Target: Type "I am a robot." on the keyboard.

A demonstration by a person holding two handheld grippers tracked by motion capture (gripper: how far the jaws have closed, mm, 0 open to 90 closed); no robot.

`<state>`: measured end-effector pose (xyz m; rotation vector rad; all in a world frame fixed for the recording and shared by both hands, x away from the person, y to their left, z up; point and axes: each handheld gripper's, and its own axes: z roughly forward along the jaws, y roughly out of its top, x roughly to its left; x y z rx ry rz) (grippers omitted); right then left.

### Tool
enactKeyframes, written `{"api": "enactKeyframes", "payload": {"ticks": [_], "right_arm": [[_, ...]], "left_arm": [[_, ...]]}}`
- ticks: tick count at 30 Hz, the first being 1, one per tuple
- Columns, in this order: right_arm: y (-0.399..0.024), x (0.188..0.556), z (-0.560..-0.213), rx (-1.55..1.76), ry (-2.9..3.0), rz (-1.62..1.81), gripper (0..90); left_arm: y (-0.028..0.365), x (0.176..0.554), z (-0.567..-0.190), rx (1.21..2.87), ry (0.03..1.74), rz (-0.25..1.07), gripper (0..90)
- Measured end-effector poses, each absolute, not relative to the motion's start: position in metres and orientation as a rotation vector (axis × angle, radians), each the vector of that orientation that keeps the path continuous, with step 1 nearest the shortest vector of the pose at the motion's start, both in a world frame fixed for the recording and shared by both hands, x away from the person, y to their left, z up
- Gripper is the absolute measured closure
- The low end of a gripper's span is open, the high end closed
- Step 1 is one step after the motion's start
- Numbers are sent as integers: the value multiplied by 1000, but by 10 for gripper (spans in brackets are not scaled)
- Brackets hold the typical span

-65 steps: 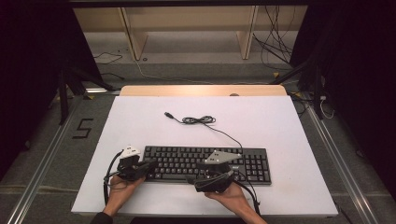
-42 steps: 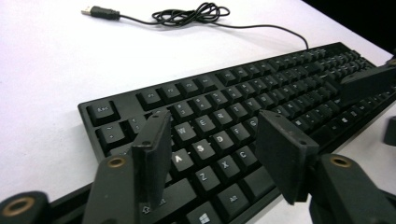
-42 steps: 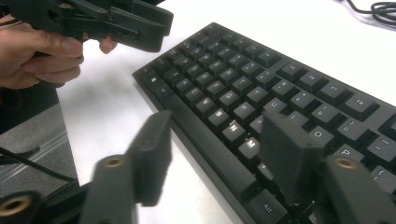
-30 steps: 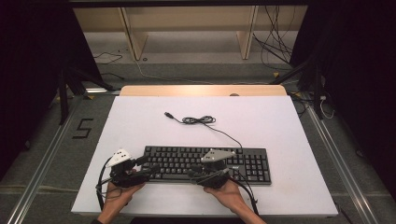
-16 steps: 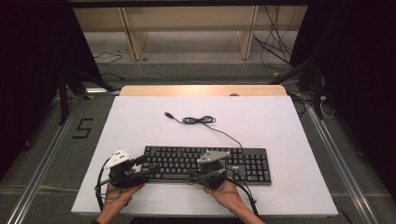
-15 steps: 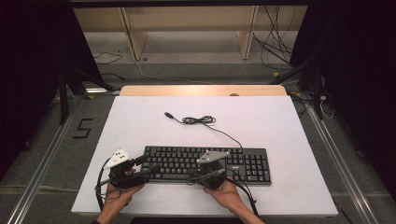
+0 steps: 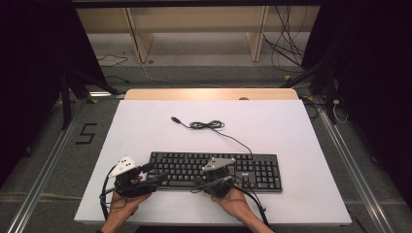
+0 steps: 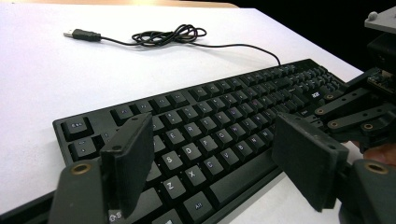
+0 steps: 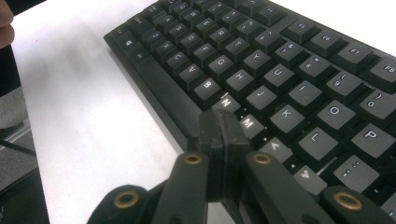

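A black keyboard (image 7: 214,169) lies across the near part of the white table (image 7: 272,121). My left gripper (image 7: 154,172) hovers at its left end. In the left gripper view its jaws (image 8: 217,163) stand wide apart and have just been opening; nothing is gripped, and the letter keys (image 8: 210,135) lie beneath the gap. My right gripper (image 7: 198,181) is at the keyboard's front edge, near the middle. Its jaws (image 9: 223,126) are shut together with nothing between them, the tips just over the N and M keys (image 9: 236,112).
The keyboard's thin black cable (image 7: 206,125) lies coiled behind it and ends in a loose USB plug (image 7: 174,118). A wooden strip (image 7: 209,93) borders the table's far edge. White table surface stretches behind and to the right of the keyboard.
Both grippers have shifted a little to the left along the keyboard's front edge since the earliest frame. The keyboard and its cable have stayed put.
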<state>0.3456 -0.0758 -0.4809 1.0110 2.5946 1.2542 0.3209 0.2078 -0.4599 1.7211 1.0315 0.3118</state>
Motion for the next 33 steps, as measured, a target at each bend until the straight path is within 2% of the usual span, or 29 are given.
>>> {"api": "enactKeyframes", "payload": {"ticks": [17,20,33], "right_arm": [[-75,345,-484,1013,2595,1231,900],[-76,345,-482,1029,2596,1268,853],[-80,344,-476,1028,2558,1354,758]], "left_arm": [[208,321,-460,1724,1035,318,289],[208,322,-461,1720,1037,320,289],[209,324,-461,1717,1047,328,290]]}}
